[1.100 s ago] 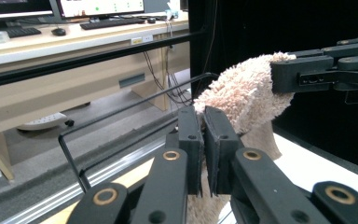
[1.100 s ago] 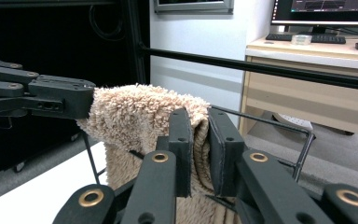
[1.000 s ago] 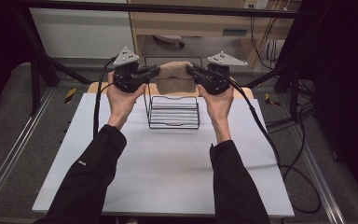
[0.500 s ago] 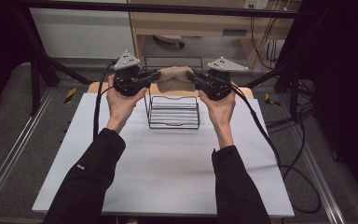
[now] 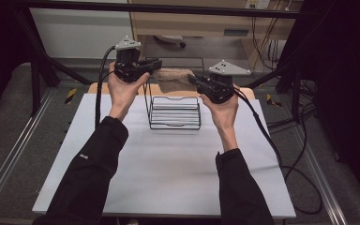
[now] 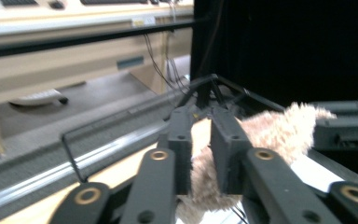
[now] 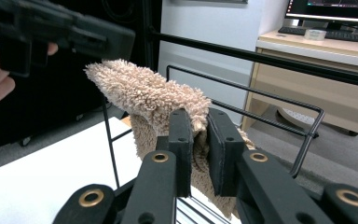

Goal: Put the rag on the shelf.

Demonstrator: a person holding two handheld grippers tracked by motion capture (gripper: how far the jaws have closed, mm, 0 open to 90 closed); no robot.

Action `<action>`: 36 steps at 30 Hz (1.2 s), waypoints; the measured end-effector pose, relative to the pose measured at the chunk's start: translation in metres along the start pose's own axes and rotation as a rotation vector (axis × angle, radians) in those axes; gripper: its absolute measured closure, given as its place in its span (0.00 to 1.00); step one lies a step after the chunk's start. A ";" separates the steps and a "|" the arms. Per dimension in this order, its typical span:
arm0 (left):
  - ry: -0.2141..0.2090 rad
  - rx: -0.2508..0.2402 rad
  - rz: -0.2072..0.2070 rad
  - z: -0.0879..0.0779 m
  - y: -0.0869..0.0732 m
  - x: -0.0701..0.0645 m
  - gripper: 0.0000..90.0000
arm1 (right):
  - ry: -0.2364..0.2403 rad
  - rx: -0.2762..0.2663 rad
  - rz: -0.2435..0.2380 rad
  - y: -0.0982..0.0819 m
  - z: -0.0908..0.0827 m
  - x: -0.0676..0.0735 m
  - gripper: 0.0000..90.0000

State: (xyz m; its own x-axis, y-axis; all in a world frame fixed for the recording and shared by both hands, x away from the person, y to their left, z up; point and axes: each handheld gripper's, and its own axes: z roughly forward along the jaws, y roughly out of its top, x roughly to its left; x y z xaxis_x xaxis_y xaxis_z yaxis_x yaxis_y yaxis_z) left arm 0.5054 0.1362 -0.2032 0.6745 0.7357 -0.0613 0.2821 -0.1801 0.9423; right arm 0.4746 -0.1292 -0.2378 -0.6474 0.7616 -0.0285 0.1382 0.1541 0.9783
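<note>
The left gripper (image 6: 200, 154) is clamped on one end of a tan fleecy cloth (image 5: 174, 77), its jaws having just been closing a little on the pile; the cloth's lower edge is cut off at the bottom of the left gripper view. The right gripper (image 7: 198, 154) is likewise closed on the cloth's other end, the pinched fold being hidden between the black ribbed pads. The cloth — shaggy, soft, sagging slightly — is held stretched between the two grippers above the back rail of a black wire rack (image 5: 174, 112). The rack — thin rods, an upright frame — stands on a white table (image 5: 164, 173). Beyond it, a wooden desk (image 5: 201, 23) is blurred and partly cropped.
</note>
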 end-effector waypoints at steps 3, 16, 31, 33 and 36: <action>-0.028 0.007 -0.004 -0.002 -0.006 -0.001 0.95 | 0.006 0.005 -0.002 -0.001 -0.001 0.000 0.89; -0.043 0.046 0.030 0.001 -0.021 -0.008 1.00 | 0.019 0.031 0.007 -0.005 -0.007 0.002 0.76; -0.021 0.066 0.054 0.010 -0.034 -0.010 1.00 | 0.034 0.030 0.023 -0.007 -0.018 0.005 0.74; -0.021 0.062 0.059 0.009 -0.035 -0.010 1.00 | 0.038 0.044 0.032 -0.009 -0.015 0.007 0.83; -0.020 0.060 0.065 0.009 -0.038 -0.010 0.99 | 0.040 0.061 0.043 -0.012 -0.007 0.008 0.92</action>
State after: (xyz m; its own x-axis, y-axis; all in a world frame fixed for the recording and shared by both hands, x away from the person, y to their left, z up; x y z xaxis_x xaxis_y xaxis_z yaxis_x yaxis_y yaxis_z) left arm 0.4936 0.1300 -0.2416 0.7057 0.7085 -0.0078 0.2772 -0.2659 0.9233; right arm 0.4619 -0.1293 -0.2480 -0.6695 0.7424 0.0225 0.2111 0.1612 0.9641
